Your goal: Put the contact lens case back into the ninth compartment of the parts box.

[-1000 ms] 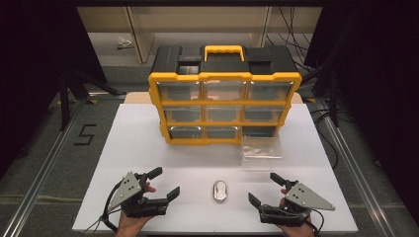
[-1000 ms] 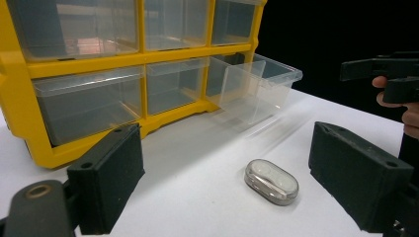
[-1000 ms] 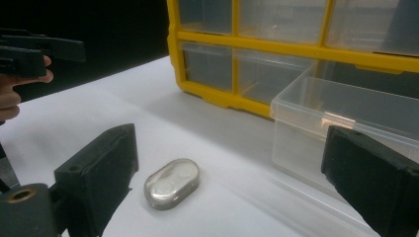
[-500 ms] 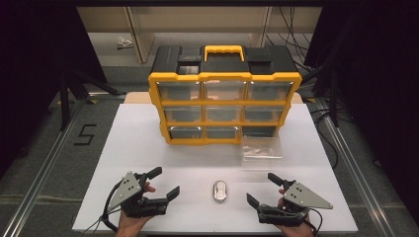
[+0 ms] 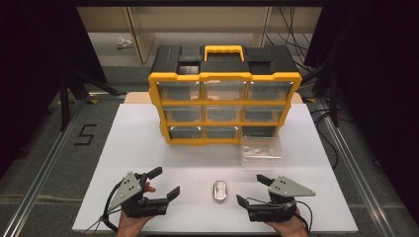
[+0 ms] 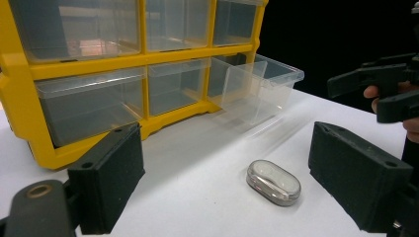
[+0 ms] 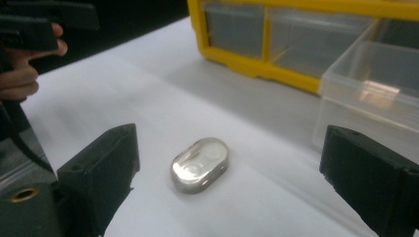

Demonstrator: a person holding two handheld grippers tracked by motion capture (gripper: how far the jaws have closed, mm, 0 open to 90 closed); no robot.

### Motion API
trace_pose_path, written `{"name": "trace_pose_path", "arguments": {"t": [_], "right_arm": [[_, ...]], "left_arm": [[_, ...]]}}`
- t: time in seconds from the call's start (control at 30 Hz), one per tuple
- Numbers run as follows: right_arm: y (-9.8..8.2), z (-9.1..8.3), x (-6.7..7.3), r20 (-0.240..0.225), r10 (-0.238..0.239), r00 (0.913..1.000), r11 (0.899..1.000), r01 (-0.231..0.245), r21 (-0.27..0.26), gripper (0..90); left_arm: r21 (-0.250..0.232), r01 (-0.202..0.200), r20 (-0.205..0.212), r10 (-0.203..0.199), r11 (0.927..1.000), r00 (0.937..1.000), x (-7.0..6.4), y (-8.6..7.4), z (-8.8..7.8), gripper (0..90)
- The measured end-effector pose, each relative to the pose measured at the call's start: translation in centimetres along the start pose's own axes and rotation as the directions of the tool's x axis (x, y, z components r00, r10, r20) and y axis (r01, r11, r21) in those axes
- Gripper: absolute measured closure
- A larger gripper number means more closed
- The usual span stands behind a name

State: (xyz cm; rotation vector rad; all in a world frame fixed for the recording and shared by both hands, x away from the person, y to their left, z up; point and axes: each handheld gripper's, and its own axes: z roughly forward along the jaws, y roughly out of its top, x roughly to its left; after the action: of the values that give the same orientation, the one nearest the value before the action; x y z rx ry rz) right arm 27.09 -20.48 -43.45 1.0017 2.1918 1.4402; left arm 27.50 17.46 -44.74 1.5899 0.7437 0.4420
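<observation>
A small oval silver case (image 5: 220, 191) with a clear lid lies flat on the white table (image 5: 123, 148) near the front edge, between my two grippers. My left gripper (image 5: 165, 181) is open to the left of it, jaws pointing toward the case (image 6: 273, 181), nothing between them (image 6: 232, 190). To the right of the case (image 7: 200, 164), my right gripper (image 5: 251, 189) is also open and holds nothing (image 7: 237, 185). Both stand apart from the case.
A yellow and black drawer organizer (image 5: 222, 98) with clear drawers stands at the table's middle back. One clear drawer (image 5: 261, 149) sits pulled out on the table in front of its lower right slot, with something small and brownish inside. Dark floor surrounds the table.
My right gripper has shifted a little to the left, toward the case. The left gripper and the case have stayed put.
</observation>
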Motion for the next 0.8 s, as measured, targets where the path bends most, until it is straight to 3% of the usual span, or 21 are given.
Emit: {"name": "trace_pose_path", "arguments": {"t": [0.03, 0.07, 0.2, 0.23, 0.27, 0.3, 0.8], "right_arm": [[0.0, 0.0, 0.0, 0.0, 0.0, 1.0, 1.0, 0.0, 0.0, 9.2], [0.3, 0.7, 0.3, -0.002, -0.006, 1.0, 0.999, 0.006, 0.042, 9.4], [0.7, 1.7, 0.6, 0.0, -0.025, 0.9997, 0.995, 0.025, 0.101, 9.8], [1.0, 2.3, 0.7, -0.006, -0.026, 0.9996, 0.99, 0.027, 0.142, 9.8], [1.0, 2.3, 0.7, -0.006, -0.026, 0.9996, 0.99, 0.027, 0.142, 9.8], [1.0, 2.8, 0.7, -0.011, -0.027, 0.9996, 0.984, 0.029, 0.175, 9.8], [1.9, 5.7, 1.1, -0.027, -0.045, 0.9986, 0.948, 0.051, 0.313, 11.4]], "left_arm": [[-0.001, 0.001, 0.0, -0.001, 1.0, 1.0, 0.0, 0.0, 0.0, 13.4], [0.0, 0.002, 0.0, -0.002, 1.0, 1.0, 0.0, 0.0, 0.0, 13.4], [0.0, 0.003, -0.003, -0.003, 1.0, 1.0, 0.0, 0.0, 0.0, 13.4], [0.0, 0.003, -0.003, -0.003, 1.0, 1.0, 0.0, 0.0, 0.0, 13.5], [0.0, 0.003, -0.003, -0.003, 1.0, 1.0, 0.0, 0.0, 0.0, 13.5], [0.0, 0.003, -0.003, -0.003, 1.0, 1.0, 0.0, -0.1, 0.0, 13.5], [0.0, 0.0, -0.005, 0.0, 1.0, 1.0, 0.0, -0.1, 0.0, 13.5]]}}
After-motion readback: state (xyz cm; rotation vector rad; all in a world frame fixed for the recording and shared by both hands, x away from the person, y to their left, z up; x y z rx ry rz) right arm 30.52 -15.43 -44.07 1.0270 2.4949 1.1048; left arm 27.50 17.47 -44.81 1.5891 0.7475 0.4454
